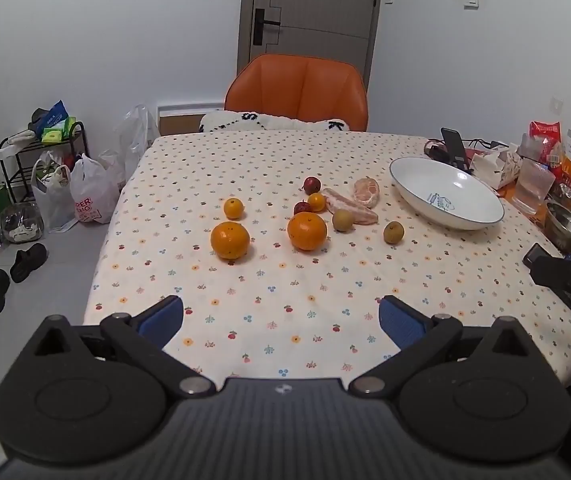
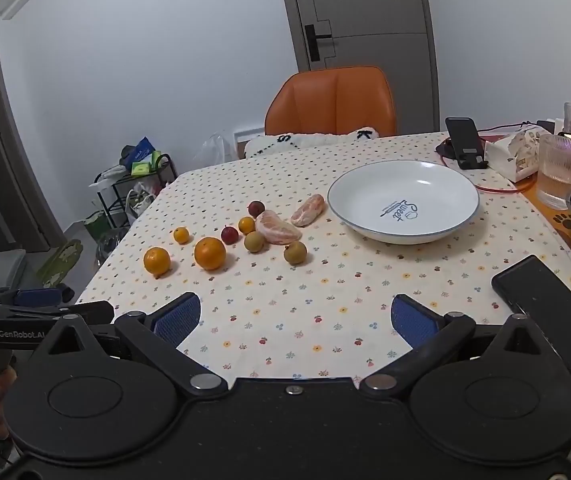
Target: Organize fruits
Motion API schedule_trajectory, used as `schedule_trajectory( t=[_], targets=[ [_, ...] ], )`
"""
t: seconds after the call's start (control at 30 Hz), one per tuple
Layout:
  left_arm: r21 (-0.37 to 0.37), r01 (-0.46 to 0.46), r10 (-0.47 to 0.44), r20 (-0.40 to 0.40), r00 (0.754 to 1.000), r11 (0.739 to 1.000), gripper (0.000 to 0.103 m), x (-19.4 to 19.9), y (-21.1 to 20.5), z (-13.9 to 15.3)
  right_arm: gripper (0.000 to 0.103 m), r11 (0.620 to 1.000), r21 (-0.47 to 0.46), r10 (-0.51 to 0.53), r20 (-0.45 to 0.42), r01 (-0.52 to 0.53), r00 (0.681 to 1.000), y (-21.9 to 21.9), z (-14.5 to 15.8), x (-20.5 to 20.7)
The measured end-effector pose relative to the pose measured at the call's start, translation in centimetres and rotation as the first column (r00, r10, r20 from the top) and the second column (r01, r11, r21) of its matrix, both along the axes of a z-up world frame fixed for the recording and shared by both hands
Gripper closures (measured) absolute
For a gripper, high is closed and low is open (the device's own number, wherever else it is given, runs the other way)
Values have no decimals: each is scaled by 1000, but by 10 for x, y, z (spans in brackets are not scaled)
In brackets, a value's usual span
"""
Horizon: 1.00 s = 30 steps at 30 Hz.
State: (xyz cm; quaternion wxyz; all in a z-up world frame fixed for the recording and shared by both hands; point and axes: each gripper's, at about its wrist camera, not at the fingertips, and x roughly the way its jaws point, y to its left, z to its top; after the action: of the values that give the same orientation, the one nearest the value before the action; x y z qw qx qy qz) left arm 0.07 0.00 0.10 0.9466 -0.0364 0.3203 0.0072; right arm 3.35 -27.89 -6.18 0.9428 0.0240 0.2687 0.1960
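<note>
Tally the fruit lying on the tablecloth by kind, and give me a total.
Large oranges: 2
Small orange citrus: 2
Dark red fruits: 2
Brownish-green round fruits: 2
Peeled citrus pieces: 2
Total: 10, none yet in the white bowl.

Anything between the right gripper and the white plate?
No: only bare tablecloth lies between the right gripper and the white plate, as the right wrist view shows.
</note>
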Motion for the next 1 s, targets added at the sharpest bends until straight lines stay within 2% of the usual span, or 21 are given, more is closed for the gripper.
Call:
schedule_trajectory(
  t=[1.0],
  targets=[
    [-22,8,-7,18,1000,1000,0,-6,3,5,0,1000,-22,4,-3,-4,1000,6,0,0]
  ],
)
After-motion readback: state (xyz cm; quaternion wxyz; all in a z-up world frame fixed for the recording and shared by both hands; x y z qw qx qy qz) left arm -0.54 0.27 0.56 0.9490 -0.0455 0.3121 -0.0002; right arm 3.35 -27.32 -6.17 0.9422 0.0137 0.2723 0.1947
